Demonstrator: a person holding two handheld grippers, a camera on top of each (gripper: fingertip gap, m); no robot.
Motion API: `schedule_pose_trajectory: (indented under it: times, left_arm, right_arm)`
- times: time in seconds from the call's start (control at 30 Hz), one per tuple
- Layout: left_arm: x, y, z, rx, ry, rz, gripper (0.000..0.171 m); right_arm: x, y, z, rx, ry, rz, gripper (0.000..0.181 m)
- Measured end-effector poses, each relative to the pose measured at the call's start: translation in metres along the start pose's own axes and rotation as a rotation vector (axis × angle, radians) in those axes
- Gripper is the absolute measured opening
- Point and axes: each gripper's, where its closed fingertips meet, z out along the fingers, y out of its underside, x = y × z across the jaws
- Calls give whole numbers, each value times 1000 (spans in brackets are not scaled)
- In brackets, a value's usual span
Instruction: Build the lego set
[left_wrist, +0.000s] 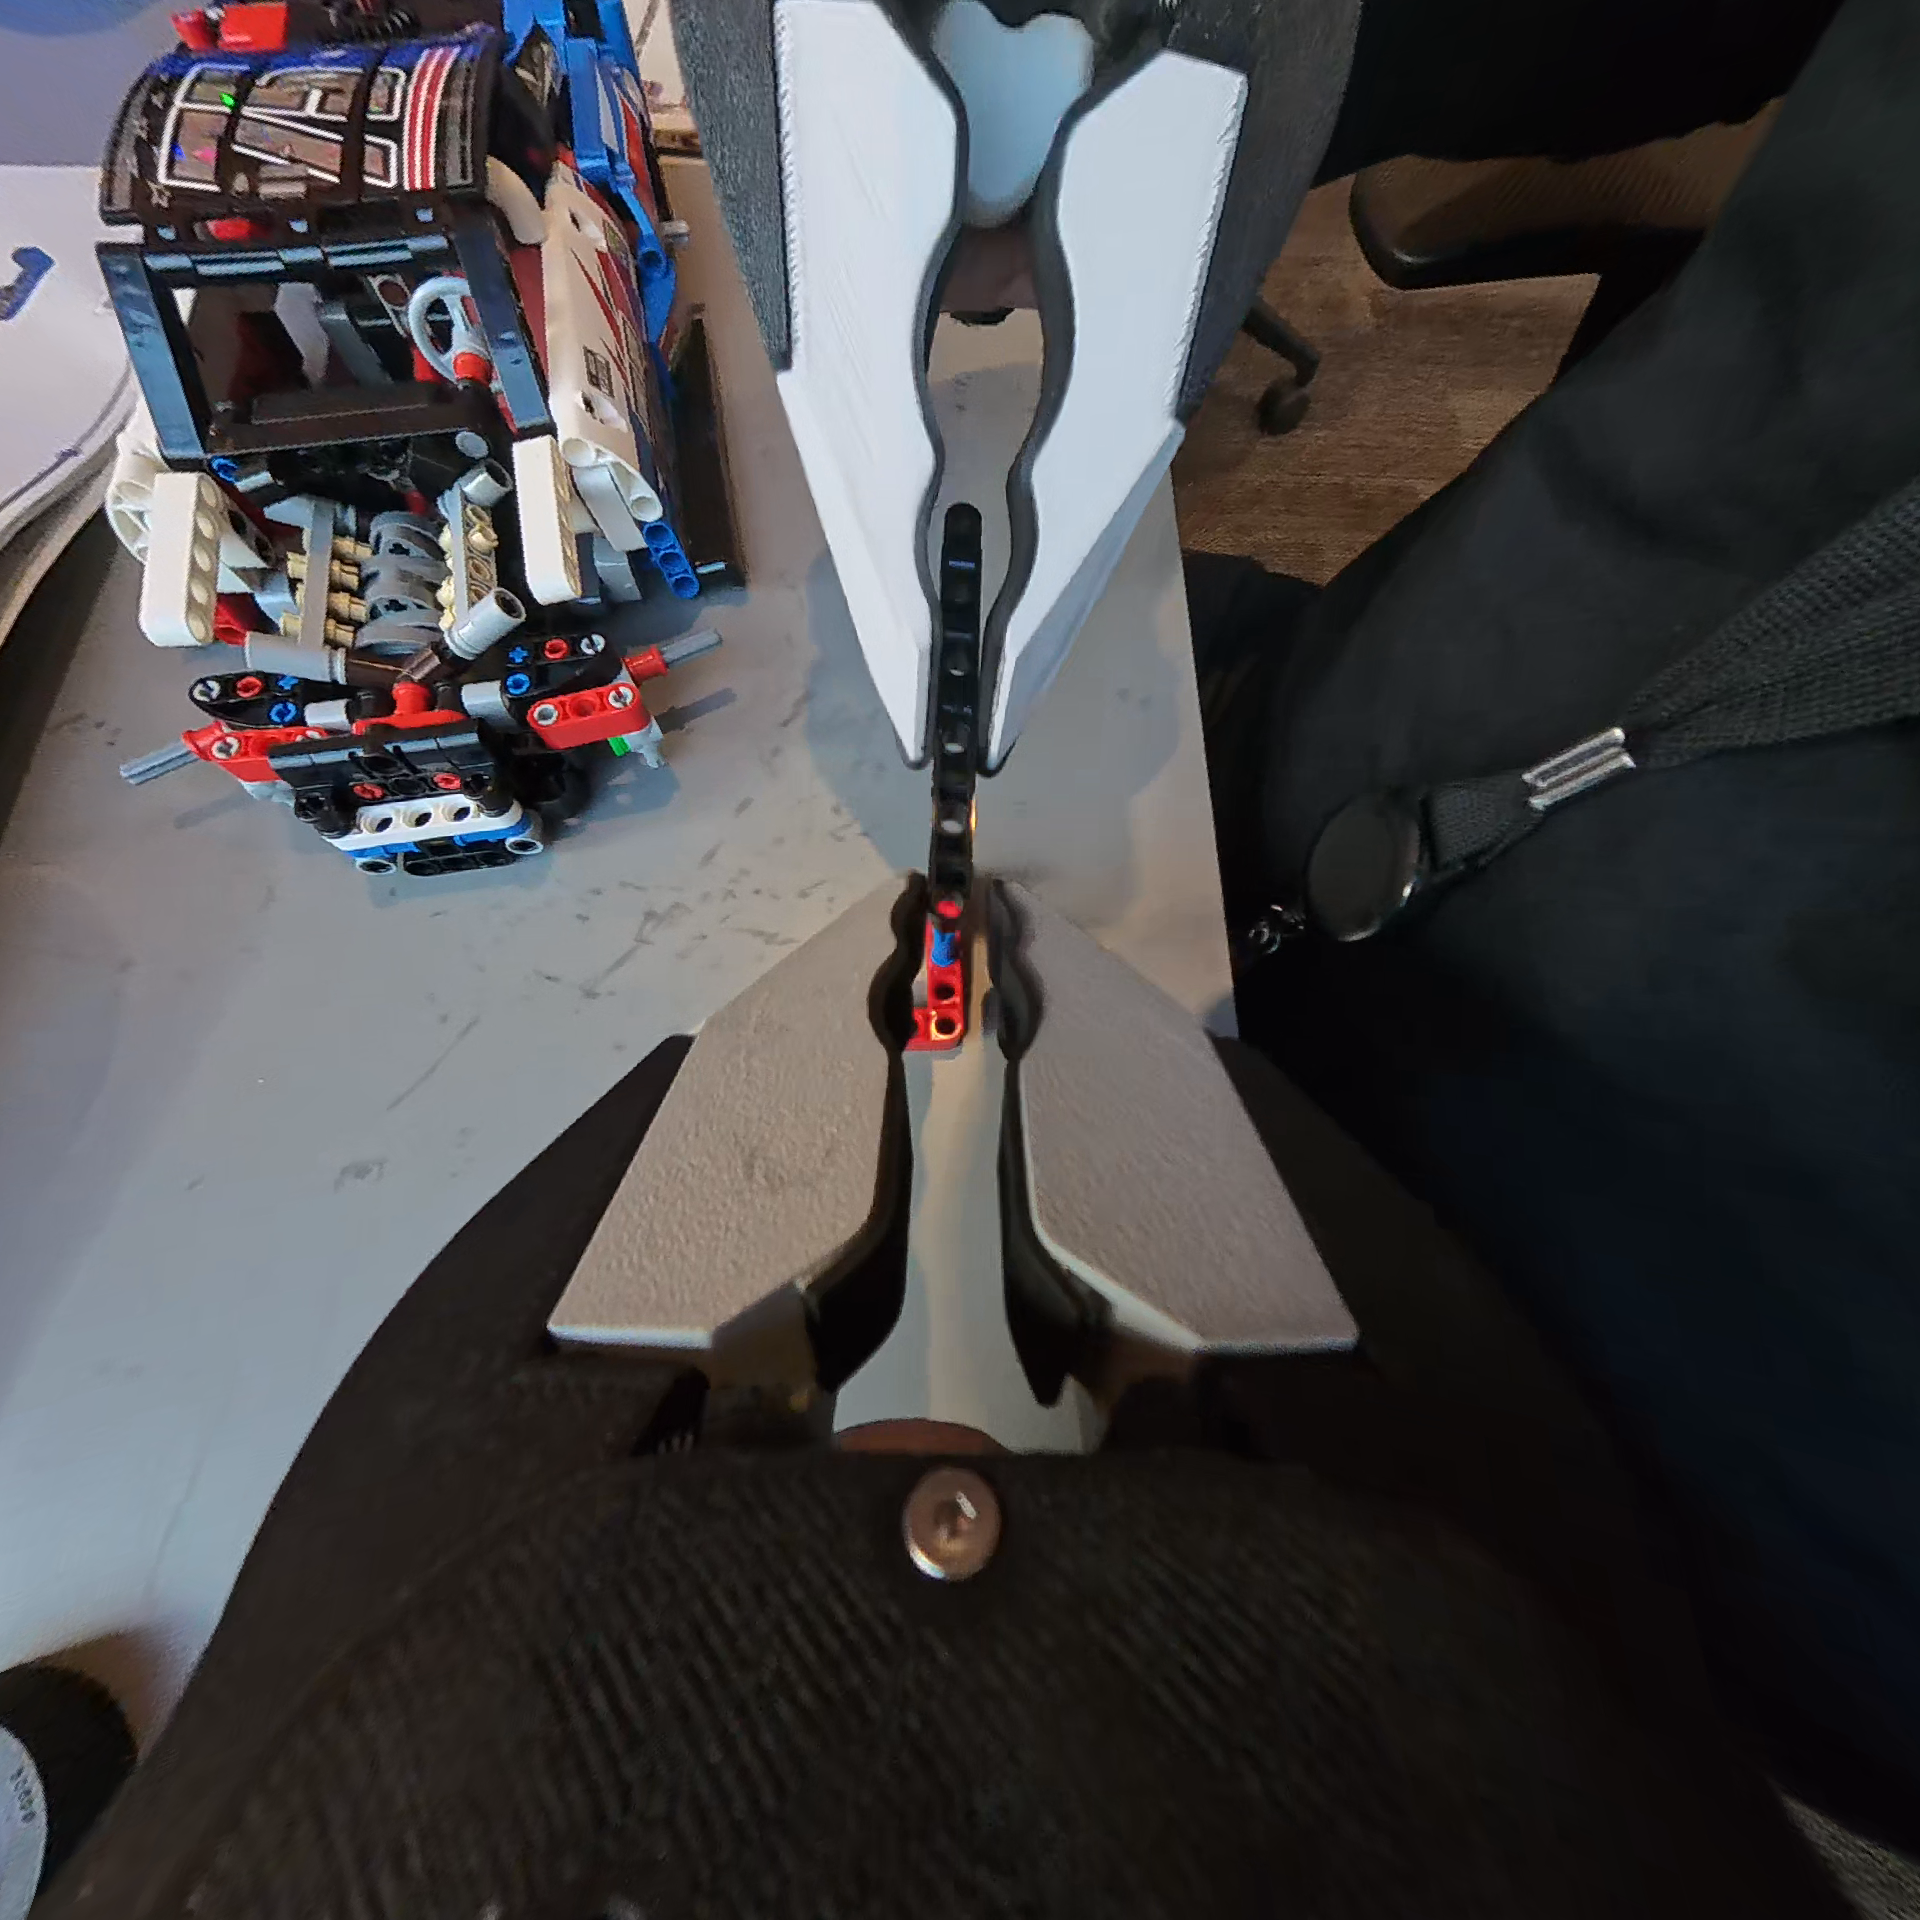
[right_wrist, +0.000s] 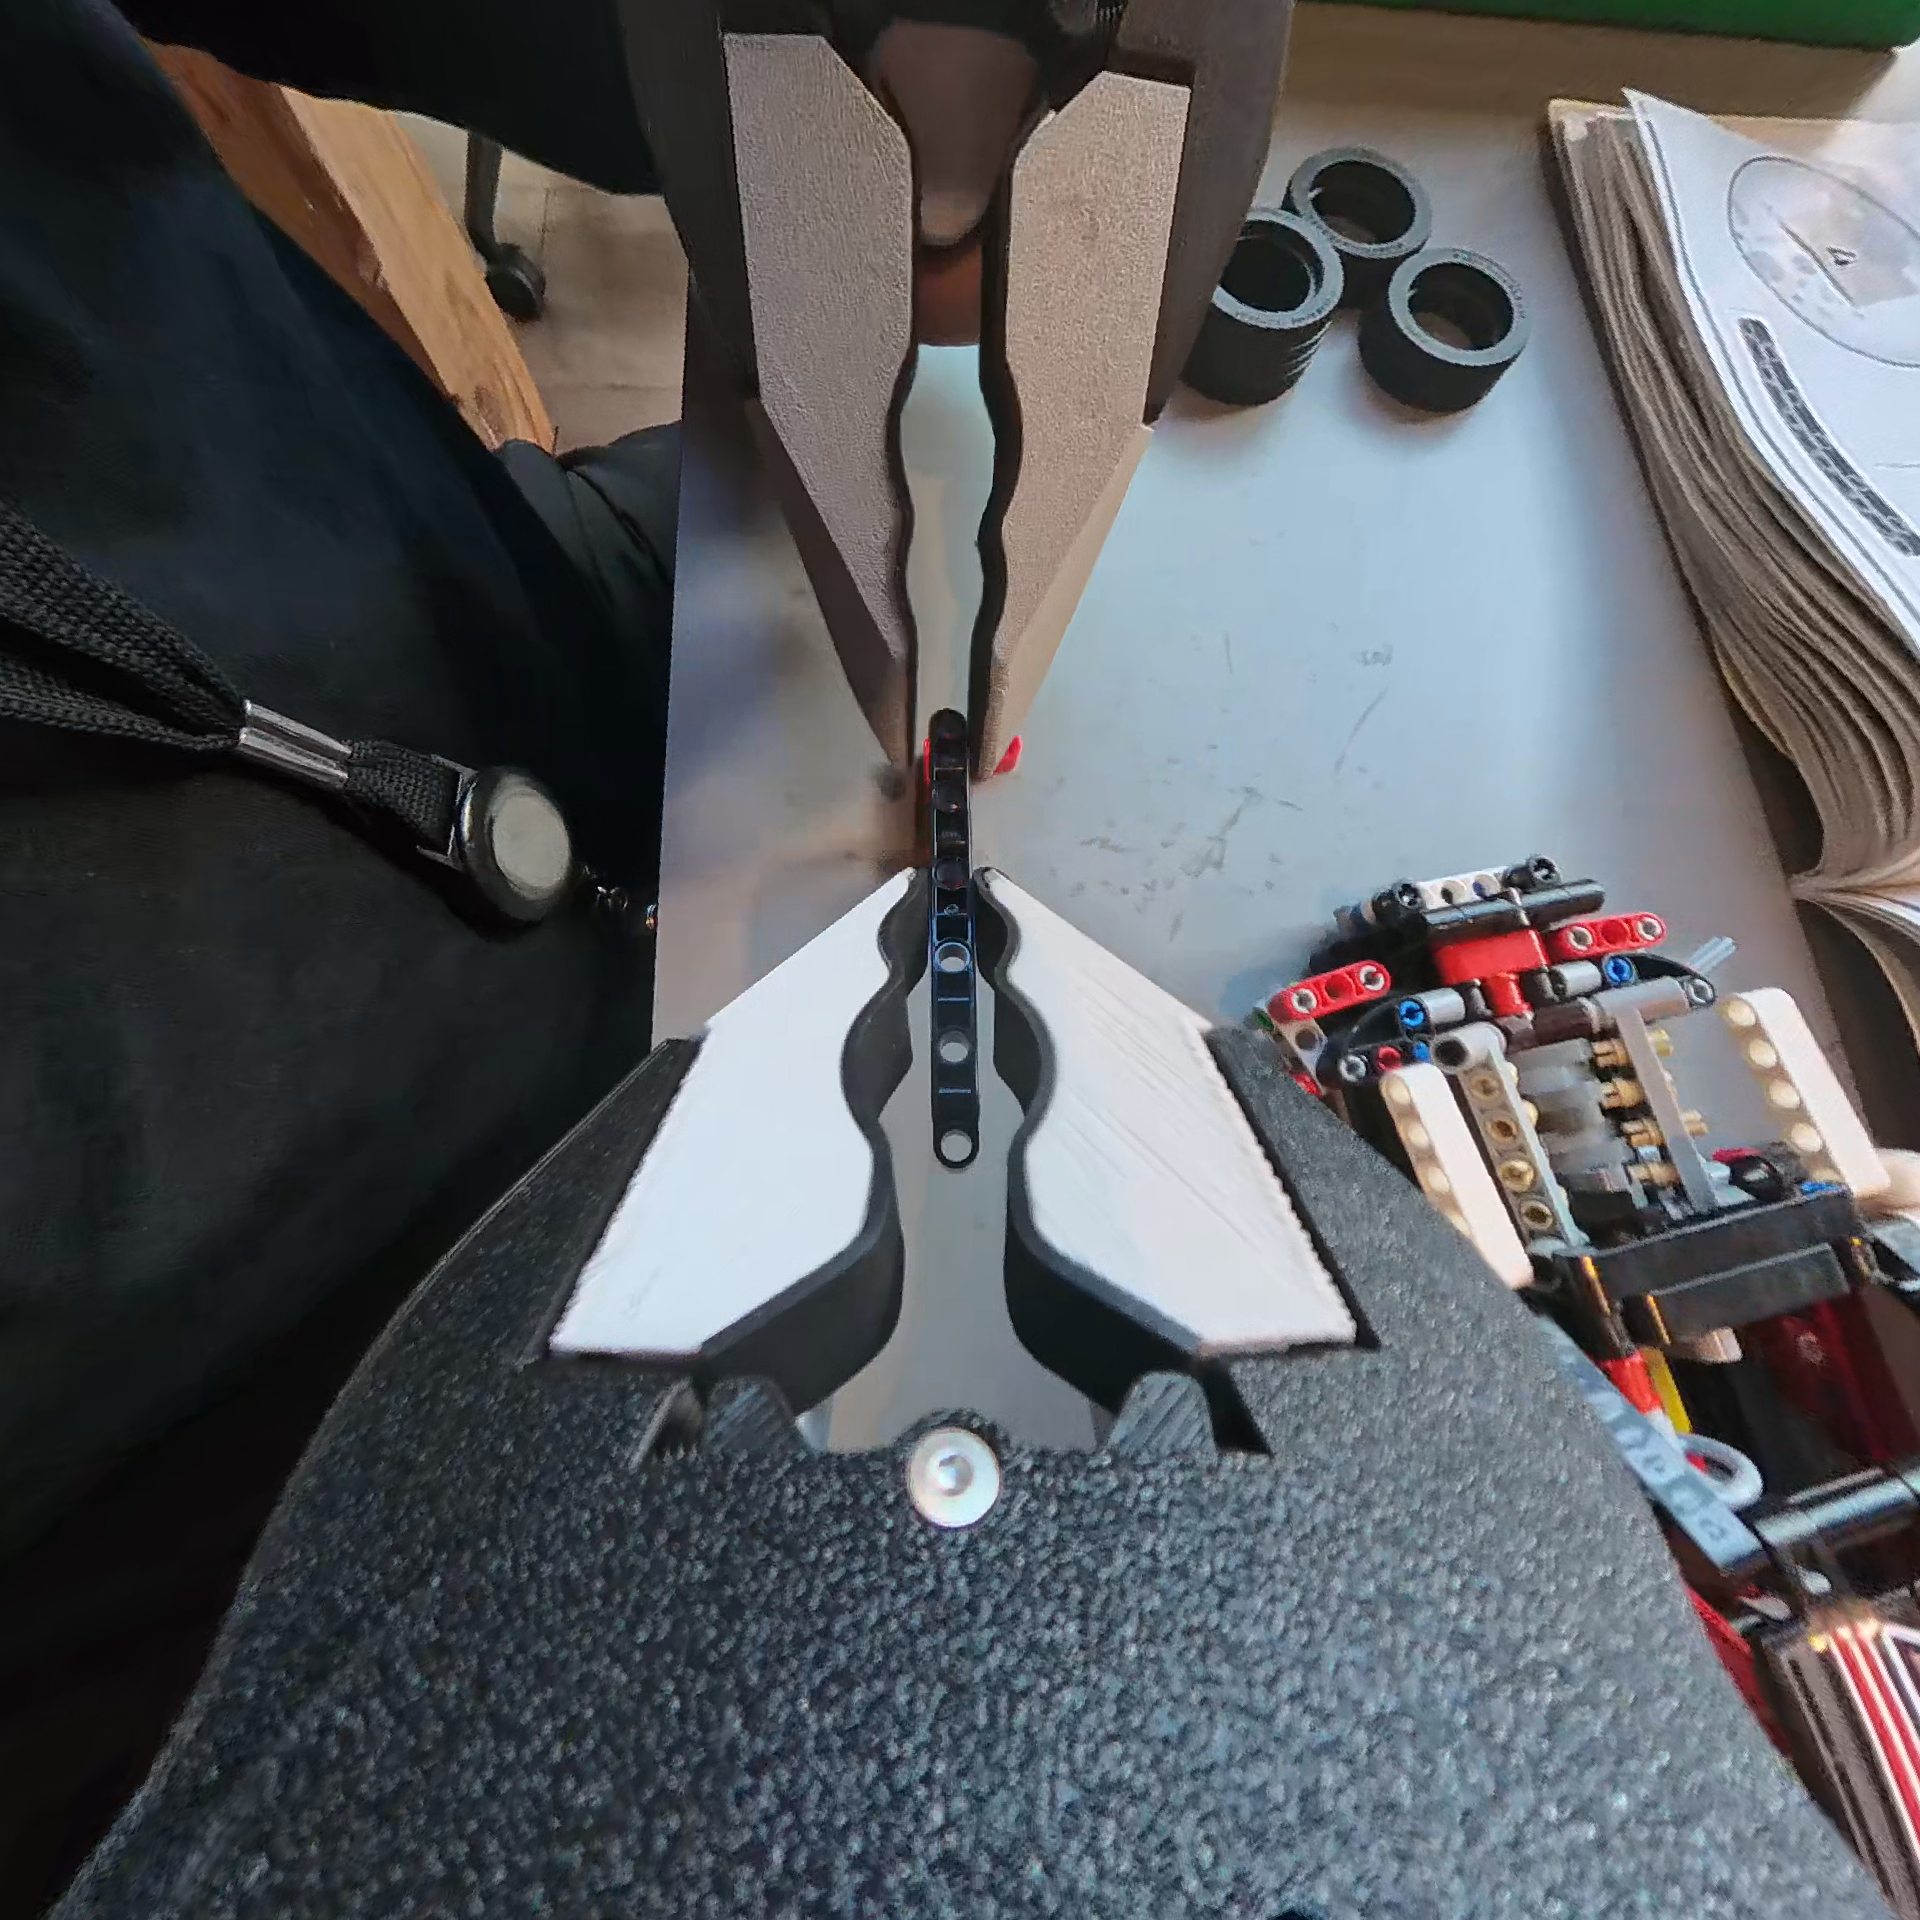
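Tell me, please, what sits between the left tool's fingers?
A small red beam with a blue pin, joined to the long black beam that the right tool grips. How the joint seats is hidden by the fingers.

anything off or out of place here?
Nothing stands out. The right gripper is shut on the black beam, the left gripper on the red piece, meeting tip to tip above the table. The lego car, three tires and manual sit undisturbed.
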Motion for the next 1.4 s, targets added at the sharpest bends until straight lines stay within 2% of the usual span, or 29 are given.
schedule_pose_trajectory:
  times: [0.37,0.5,0.73,1.0,1.4]
  left_arm:
    - [1,-6,-3,63,-25,15,4]
    - [0,-3,1,46,-38,16,4]
    - [0,0,-1,75,-7,-105,10]
    - [-1,7,2,43,-27,-86,5]
    - [-1,5,0,56,-27,-90,8]
  right_arm:
    - [-1,-9,5,33,12,-37,10]
    - [-1,-5,10,-2,15,-57,8]
    - [1,-1,14,-16,6,-40,8]
    - [-1,2,20,-29,-22,-48,8]
    - [0,4,18,-33,-33,-43,8]
